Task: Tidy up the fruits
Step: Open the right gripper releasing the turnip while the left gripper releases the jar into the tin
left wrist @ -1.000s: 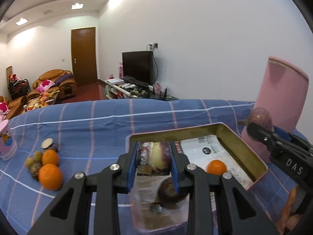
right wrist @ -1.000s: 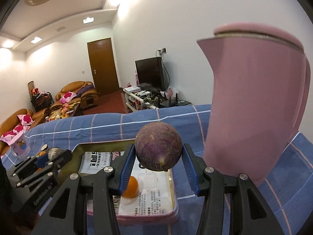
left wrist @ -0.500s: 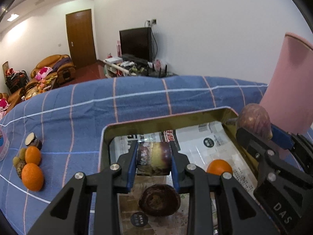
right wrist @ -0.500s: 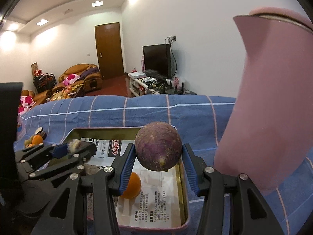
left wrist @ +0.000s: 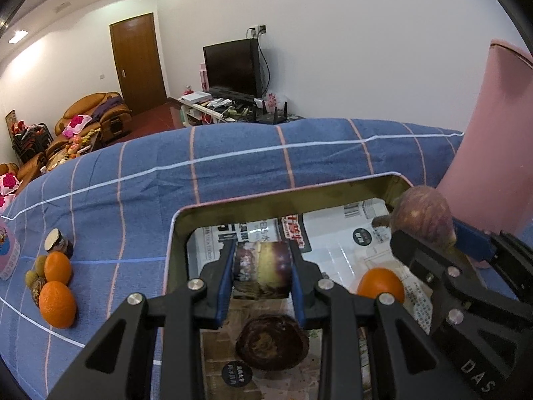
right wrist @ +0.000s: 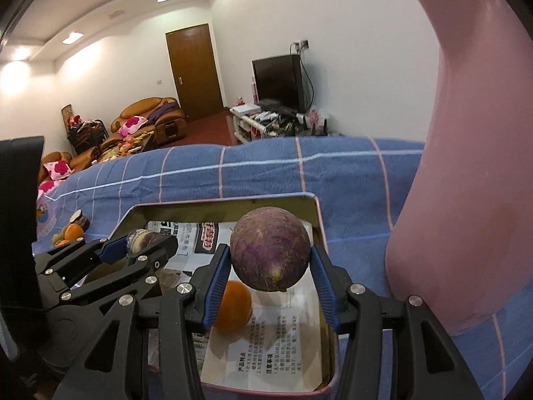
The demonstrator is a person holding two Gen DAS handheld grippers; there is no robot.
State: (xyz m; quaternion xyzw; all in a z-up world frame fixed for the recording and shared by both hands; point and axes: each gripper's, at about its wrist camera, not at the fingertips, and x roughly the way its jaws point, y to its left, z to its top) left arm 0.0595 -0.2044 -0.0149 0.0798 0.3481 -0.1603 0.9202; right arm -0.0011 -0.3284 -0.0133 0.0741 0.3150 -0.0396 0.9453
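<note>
My left gripper [left wrist: 261, 268] is shut on a dark purple and yellow cut fruit piece [left wrist: 263, 268], held above the paper-lined metal tray [left wrist: 233, 204]. Below it in the tray lies a dark brown cut fruit half [left wrist: 271, 341]; an orange [left wrist: 379, 286] lies to its right. My right gripper [right wrist: 270, 275] is shut on a round purple fruit [right wrist: 270, 248], hanging over the tray's [right wrist: 319, 220] right side above the orange [right wrist: 233, 305]. From the left wrist view, the right gripper [left wrist: 429, 233] reaches in over the tray's right rim with the purple fruit [left wrist: 421, 216].
A tall pink jug [right wrist: 466, 166] stands right of the tray on the blue checked cloth [left wrist: 233, 156]. Left of the tray lie two oranges [left wrist: 57, 303], small greenish fruits [left wrist: 33, 278] and a small cut fruit piece [left wrist: 58, 241]. A pink cup [left wrist: 6, 253] is at the far left.
Both grippers have come forward and tipped down over the tray, each still holding its fruit. The tray looks larger and nearer in both views.
</note>
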